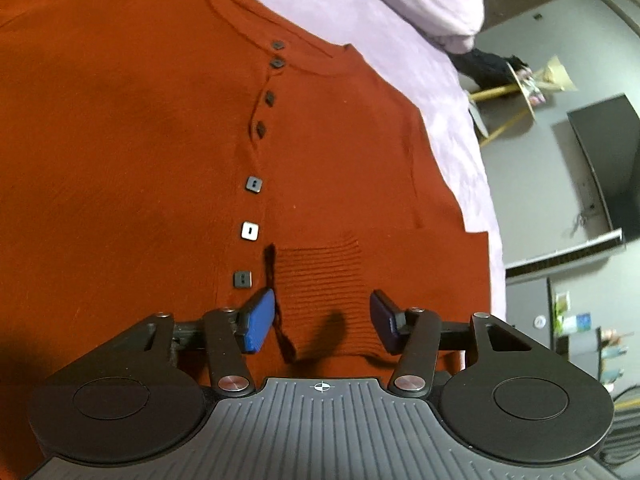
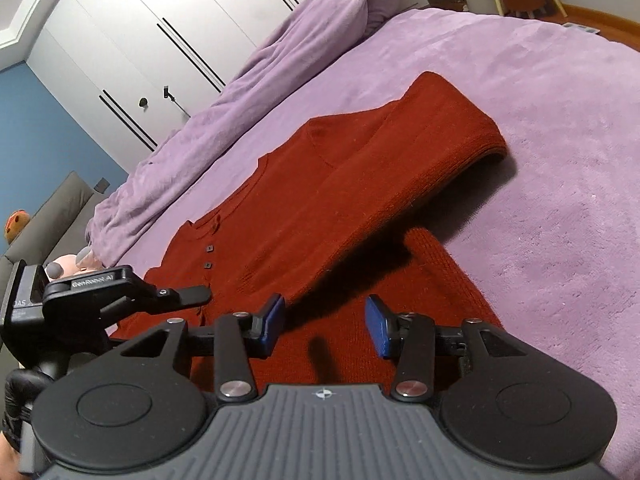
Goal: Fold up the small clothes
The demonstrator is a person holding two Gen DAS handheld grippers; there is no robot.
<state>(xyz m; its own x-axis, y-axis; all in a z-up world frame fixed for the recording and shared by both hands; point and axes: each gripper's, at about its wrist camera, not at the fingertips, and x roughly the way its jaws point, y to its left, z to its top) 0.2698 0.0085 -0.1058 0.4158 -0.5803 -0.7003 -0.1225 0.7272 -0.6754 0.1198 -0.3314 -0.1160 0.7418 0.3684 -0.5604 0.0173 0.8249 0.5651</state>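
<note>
- The rust-red cardigan (image 1: pixel 160 140) lies flat on the purple bed (image 2: pixel 560 160), directly under and ahead of both pairs of fingers.
- The left gripper (image 1: pixel 324 320) has its fingers wide apart and holds nothing; the ribbed hem (image 1: pixel 320 280) sits between them.
- The right gripper (image 2: pixel 326 326) is also spread and holds nothing; a folded sleeve (image 2: pixel 420 160) lies ahead of it.

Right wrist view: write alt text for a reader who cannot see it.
A rust-red cardigan lies on a purple blanket, one sleeve folded across its body. The open right gripper hovers over the hem, holding nothing. The left gripper enters at lower left; white wardrobe doors stand behind.
</note>
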